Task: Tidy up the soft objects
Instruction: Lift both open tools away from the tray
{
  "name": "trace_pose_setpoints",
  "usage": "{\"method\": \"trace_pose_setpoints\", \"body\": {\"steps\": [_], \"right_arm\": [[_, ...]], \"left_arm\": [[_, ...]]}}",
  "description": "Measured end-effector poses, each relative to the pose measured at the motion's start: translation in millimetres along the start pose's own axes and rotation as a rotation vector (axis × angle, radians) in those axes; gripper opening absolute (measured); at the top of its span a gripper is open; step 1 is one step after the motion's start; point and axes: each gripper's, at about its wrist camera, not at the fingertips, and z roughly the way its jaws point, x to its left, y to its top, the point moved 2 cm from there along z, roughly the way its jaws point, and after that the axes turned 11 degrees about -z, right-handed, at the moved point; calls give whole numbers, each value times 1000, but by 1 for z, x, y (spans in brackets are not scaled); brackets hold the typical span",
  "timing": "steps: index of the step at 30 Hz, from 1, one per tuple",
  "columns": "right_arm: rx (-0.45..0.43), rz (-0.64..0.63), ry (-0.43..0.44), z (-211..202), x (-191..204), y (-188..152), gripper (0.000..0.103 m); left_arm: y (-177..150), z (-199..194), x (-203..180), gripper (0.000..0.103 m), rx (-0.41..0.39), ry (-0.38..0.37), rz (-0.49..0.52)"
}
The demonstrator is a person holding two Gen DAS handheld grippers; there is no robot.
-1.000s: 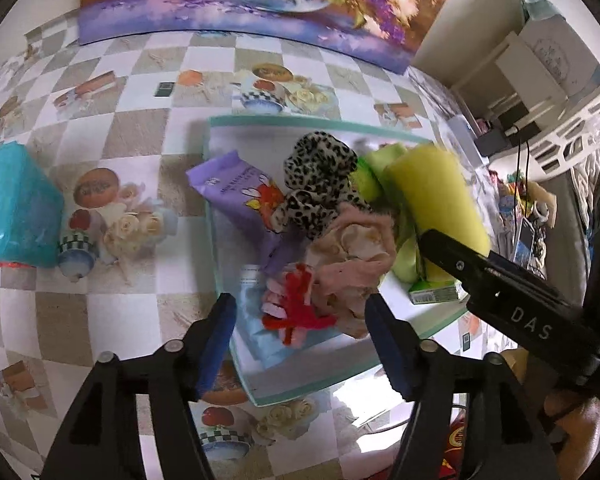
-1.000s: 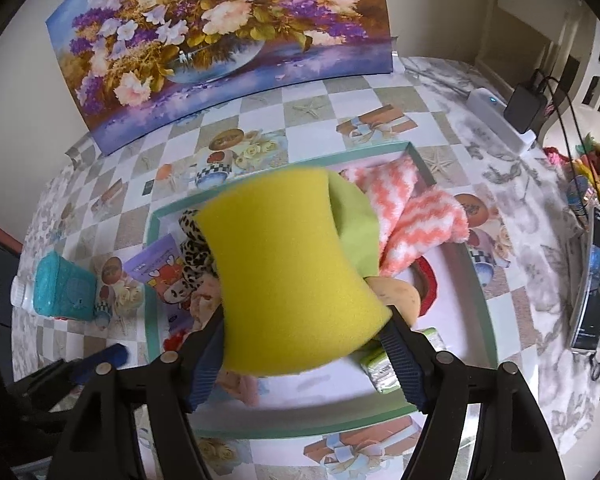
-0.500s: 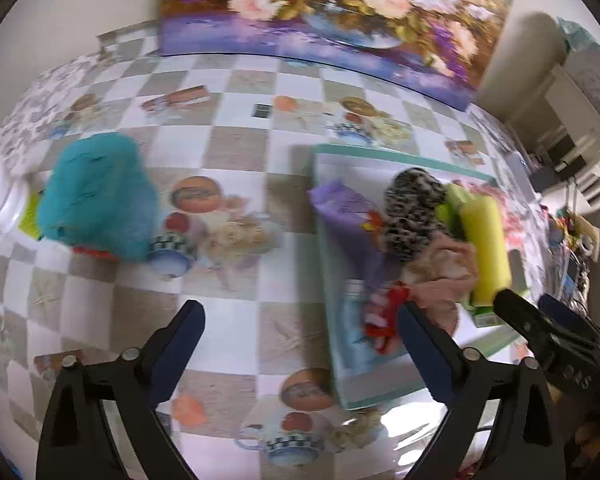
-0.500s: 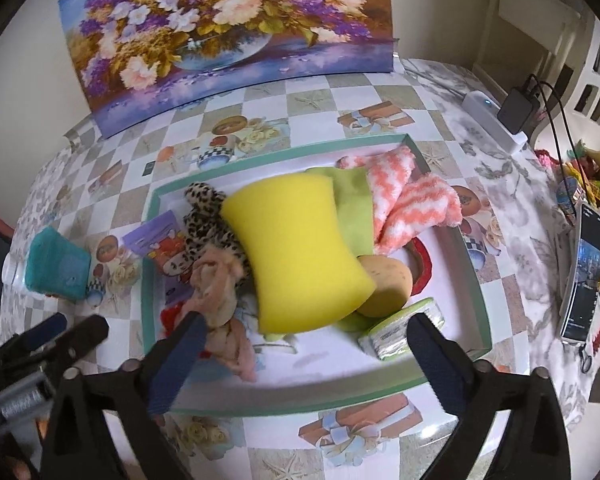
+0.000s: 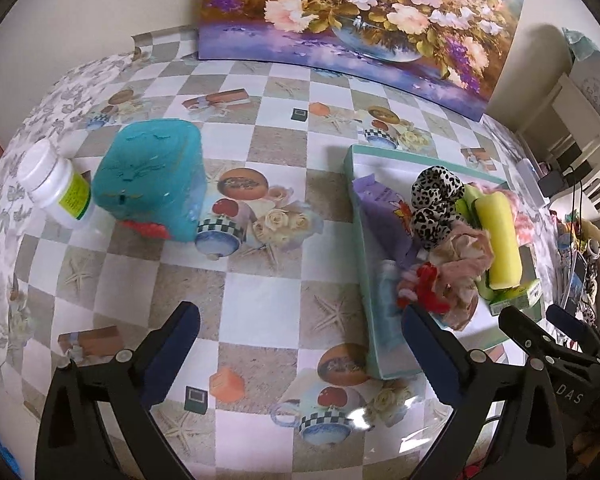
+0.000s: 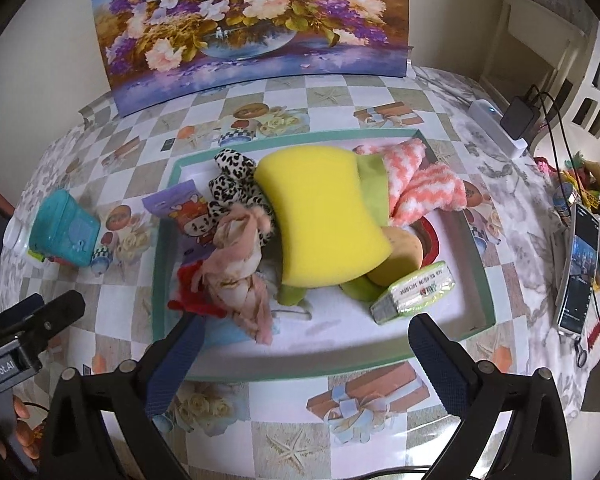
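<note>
**Desk:** What does your tray hold?

**Caption:** Your teal-rimmed tray [image 6: 482, 280] on the counter [image 5: 260, 300] is heaped with soft things. A yellow sponge [image 6: 324, 216] lies on top in the middle, over a green cloth [image 6: 374, 184]. Left of it sit a leopard-print scrunchie [image 6: 230, 184], a purple packet [image 6: 184, 212], a pale pink scrunchie [image 6: 240, 264] and something red and fuzzy [image 6: 192, 288]. To its right are pink-and-white fluffy socks [image 6: 420, 188]; in front, a tan sponge [image 6: 400, 256] and a green tissue pack [image 6: 414, 292].

**Desk:** And your tongs?

**Caption:** Both pairs stand wide apart, having just been opening, with nothing between them. Your right tongs [image 6: 304, 356] hover at the tray's near edge. Your left tongs [image 5: 300, 356] hang over bare counter left of the tray.

**Desk:** The surroundings?

**Caption:** A checked cloth with printed cups and starfish covers the counter. A turquoise box [image 5: 152, 176] and a white bottle [image 5: 56, 184] stand well to the left of the tray. A flower painting [image 6: 252, 20] leans on the wall behind. A phone [image 6: 580, 272] lies at the right edge.

**Desk:** Anything unclear?

**Caption:** A red-rimmed item under the sponges is mostly hidden.
</note>
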Motion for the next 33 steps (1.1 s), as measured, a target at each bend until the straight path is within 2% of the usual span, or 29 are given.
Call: {"method": "trace_pose_setpoints", "body": {"steps": [15,22,26,33], "right_arm": [[-20,-7,-2,-10,6,-11,103],[-21,-7,-1,-11,6,-11,103],[-21,-4,2,-12,4,-10,103],[-24,-2,4,-12,3,-10,103]], "left_arm": [[-13,-22,5,101,-90,70,28],[-13,-24,8,101,-93,96,13],[-13,-28,6,101,-125,150,21],[-12,-29,9,101,-120,163,-4]]}}
